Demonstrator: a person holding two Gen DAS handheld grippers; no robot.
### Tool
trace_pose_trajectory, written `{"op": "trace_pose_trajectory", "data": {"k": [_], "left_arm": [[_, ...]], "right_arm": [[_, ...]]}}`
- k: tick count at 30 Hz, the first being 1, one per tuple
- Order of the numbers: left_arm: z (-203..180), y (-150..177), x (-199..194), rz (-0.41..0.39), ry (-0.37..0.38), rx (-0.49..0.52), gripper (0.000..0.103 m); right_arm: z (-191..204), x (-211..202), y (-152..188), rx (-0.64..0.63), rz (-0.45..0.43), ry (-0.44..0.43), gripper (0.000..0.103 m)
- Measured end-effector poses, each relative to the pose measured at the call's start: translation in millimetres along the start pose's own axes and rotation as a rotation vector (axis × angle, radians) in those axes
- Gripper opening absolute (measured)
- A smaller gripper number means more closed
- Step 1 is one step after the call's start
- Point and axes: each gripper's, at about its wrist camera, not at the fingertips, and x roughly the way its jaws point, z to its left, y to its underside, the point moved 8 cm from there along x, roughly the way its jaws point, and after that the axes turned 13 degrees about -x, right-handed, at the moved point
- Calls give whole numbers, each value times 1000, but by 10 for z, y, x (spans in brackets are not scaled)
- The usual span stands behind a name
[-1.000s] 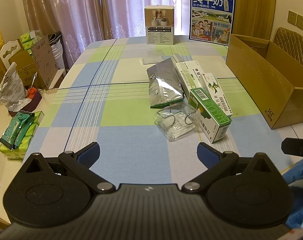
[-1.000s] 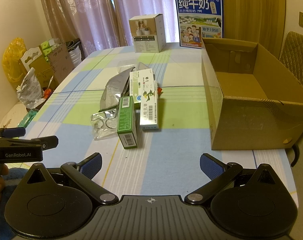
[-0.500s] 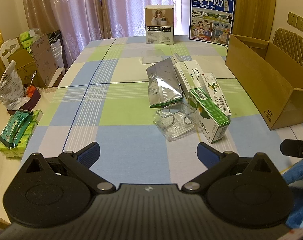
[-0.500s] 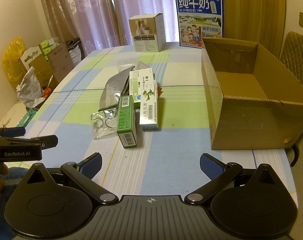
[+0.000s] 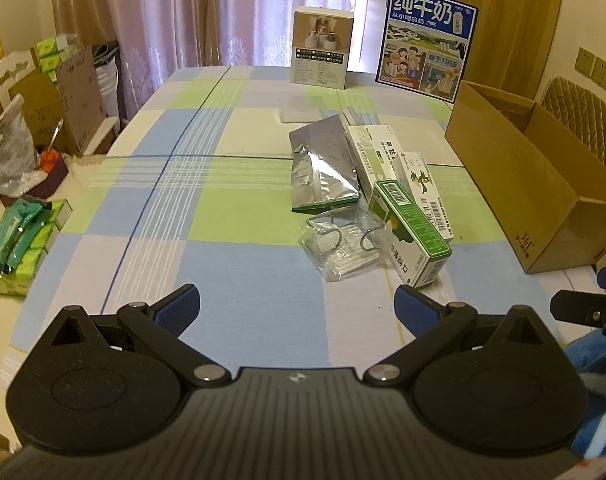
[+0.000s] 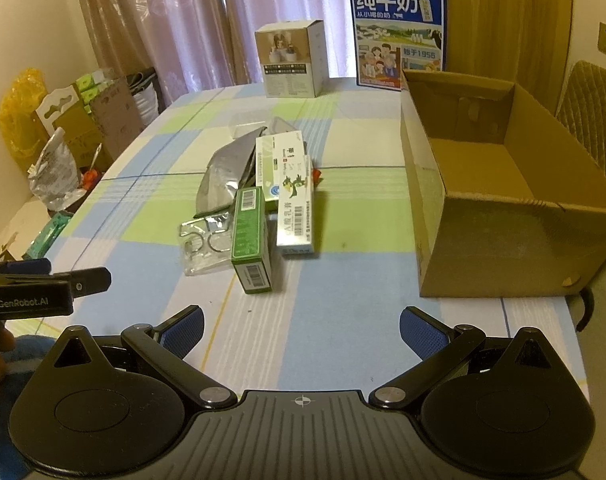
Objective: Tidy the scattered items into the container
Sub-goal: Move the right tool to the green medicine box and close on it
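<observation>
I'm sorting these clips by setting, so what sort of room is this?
Most likely a dining room at home: a long table under a checked tablecloth, sheer curtains behind it, and a quilted chair by the open cardboard box. Household clutter is piled beside the table.

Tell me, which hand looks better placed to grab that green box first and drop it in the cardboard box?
Probably the right. The right gripper is open, the green box lies just ahead, and the cardboard box stands on its side. The left gripper, also open, is farther from the container.
</observation>
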Motion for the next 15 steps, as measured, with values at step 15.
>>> {"op": "trace_pose_trajectory", "data": {"k": [15], "left_arm": [[43,-365,88,3,127,45,102]], "right_arm": [[205,372,-444,-104,-19,-15,101]]}}
